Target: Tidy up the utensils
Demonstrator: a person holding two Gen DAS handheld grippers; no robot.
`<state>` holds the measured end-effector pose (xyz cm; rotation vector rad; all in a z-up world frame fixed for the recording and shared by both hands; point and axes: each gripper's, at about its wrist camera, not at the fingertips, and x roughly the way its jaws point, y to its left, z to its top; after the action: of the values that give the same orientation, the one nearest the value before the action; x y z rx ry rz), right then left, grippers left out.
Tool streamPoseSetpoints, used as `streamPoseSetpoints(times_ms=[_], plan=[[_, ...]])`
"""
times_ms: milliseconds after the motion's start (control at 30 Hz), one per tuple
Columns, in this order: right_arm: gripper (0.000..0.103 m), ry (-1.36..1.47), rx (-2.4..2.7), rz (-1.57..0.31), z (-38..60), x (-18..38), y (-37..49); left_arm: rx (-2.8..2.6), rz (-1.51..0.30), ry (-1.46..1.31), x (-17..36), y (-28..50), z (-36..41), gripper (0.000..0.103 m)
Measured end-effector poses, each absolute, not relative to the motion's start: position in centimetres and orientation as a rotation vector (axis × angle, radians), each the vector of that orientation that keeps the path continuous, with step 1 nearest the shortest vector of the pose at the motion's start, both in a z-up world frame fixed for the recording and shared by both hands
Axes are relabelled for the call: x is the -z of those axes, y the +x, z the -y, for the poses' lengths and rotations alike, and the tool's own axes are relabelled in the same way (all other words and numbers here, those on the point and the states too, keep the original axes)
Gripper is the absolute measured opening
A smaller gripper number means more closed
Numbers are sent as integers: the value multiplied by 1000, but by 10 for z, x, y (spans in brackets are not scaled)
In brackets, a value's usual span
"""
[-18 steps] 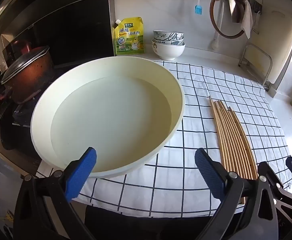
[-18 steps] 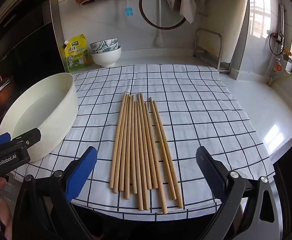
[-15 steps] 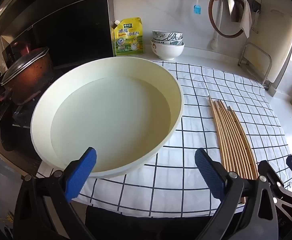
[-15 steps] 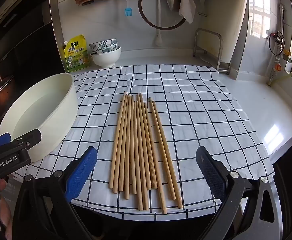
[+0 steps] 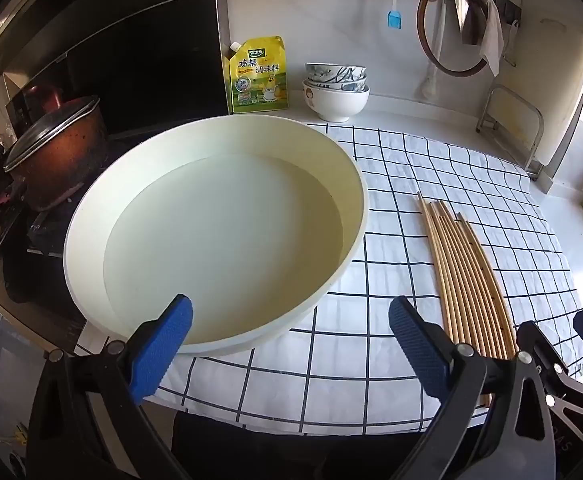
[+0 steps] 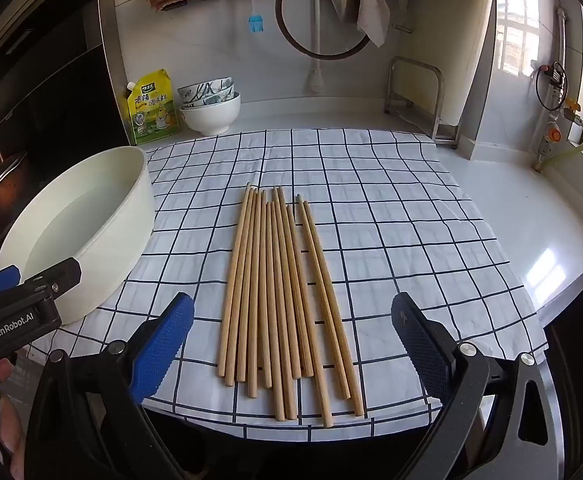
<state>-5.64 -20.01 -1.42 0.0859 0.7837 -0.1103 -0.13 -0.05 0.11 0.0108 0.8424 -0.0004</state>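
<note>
Right gripper: jaws wide apart, empty, hovering over near ends of chopsticks lying side by side on checked cloth.

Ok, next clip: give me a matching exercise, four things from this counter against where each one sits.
Things:
1. chopsticks
2. cream basin
3. yellow pouch
4. blue brush

Places:
A. hanging on the wall rail
B. lying side by side in the middle of the checked cloth
C. standing by the wall, beside the stacked bowls
D. at the cloth's left edge, water inside

Pairs: 1-B, 2-D, 3-C, 4-A
</note>
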Motion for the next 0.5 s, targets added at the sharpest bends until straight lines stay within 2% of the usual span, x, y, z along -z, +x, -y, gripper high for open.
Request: streamPoseSetpoints(times_ms=[500], plan=[[95,86,111,-785,201,13,-57,0,-843,12,-1,0,-1,97]])
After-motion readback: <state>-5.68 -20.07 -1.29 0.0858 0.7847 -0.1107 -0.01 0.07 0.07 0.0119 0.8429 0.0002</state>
